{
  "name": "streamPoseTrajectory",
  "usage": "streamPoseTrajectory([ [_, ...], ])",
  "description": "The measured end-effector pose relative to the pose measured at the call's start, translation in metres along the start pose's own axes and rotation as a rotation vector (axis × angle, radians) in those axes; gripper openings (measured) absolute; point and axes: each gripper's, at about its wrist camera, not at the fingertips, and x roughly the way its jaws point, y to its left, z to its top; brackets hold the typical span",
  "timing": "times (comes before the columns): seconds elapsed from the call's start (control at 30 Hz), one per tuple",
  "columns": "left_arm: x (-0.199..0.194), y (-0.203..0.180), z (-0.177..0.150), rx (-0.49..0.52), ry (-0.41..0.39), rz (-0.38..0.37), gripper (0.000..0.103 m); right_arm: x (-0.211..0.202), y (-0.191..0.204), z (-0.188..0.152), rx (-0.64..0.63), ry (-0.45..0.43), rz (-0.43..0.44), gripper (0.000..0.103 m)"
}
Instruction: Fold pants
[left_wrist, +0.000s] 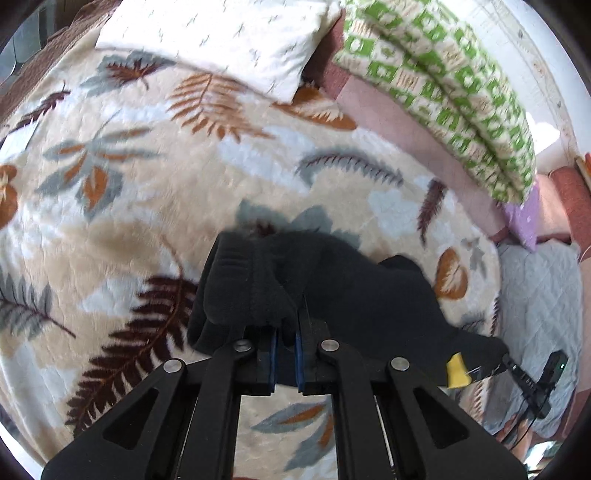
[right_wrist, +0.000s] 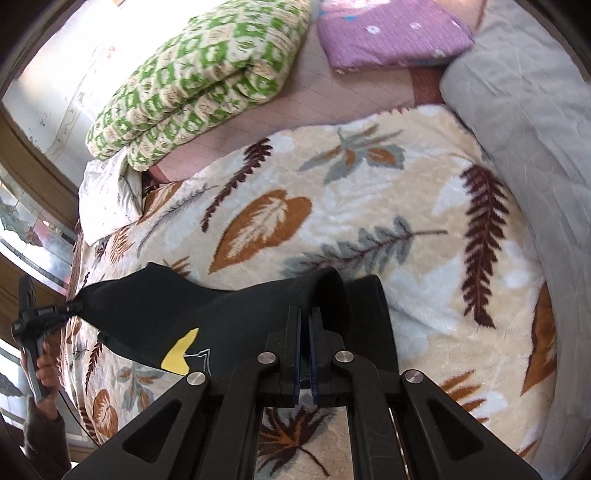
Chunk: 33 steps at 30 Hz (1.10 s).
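Jaws of left gripper (left_wrist: 286, 314) and right gripper (right_wrist: 306, 317) clamp black pants (right_wrist: 229, 317); no legible writing.

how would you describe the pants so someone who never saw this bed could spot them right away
Start at the bed's cream leaf-print blanket, with a folded green-and-white quilt at its far edge. Stretched above the blanket between the left hand-held gripper and the right hand-held gripper are the black pants. They are the only plain dark fabric here, bearing a small yellow patch.
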Motion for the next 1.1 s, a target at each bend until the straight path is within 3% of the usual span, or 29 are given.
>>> streamPoseTrajectory([
  [0.13,0.027,0.016,-0.017,-0.029,0.07,0.017,0.005,0.016,-0.022,-0.017,0.039,0.038,-0.011,0.003],
  [0.37,0.049,0.031,-0.023,-0.047,0.094,0.002,0.006,0.037,-0.048,-0.04,0.097,0.075,-0.012,0.004],
  [0.53,0.036,0.036,-0.025,-0.032,0.103,-0.056,0.009,0.041,-0.055,-0.047,0.12,0.083,-0.004,0.007],
  [0.73,-0.003,0.032,-0.027,0.062,0.058,-0.016,0.013,0.015,-0.054,-0.041,0.116,0.04,-0.024,0.012],
  [0.83,-0.031,0.017,-0.028,0.15,-0.01,0.075,0.013,-0.012,-0.057,-0.035,0.144,-0.024,0.0,0.015],
  [0.93,-0.051,-0.002,-0.032,0.209,-0.062,0.08,0.013,-0.03,-0.055,-0.028,0.144,-0.057,0.008,0.03],
  [1.0,-0.06,-0.031,-0.037,0.266,-0.068,0.033,0.013,-0.035,-0.051,-0.023,0.128,-0.064,0.009,0.042],
  [1.1,-0.057,-0.089,-0.048,0.339,-0.037,-0.041,0.013,-0.026,-0.049,-0.017,0.125,-0.043,0.023,0.043],
])
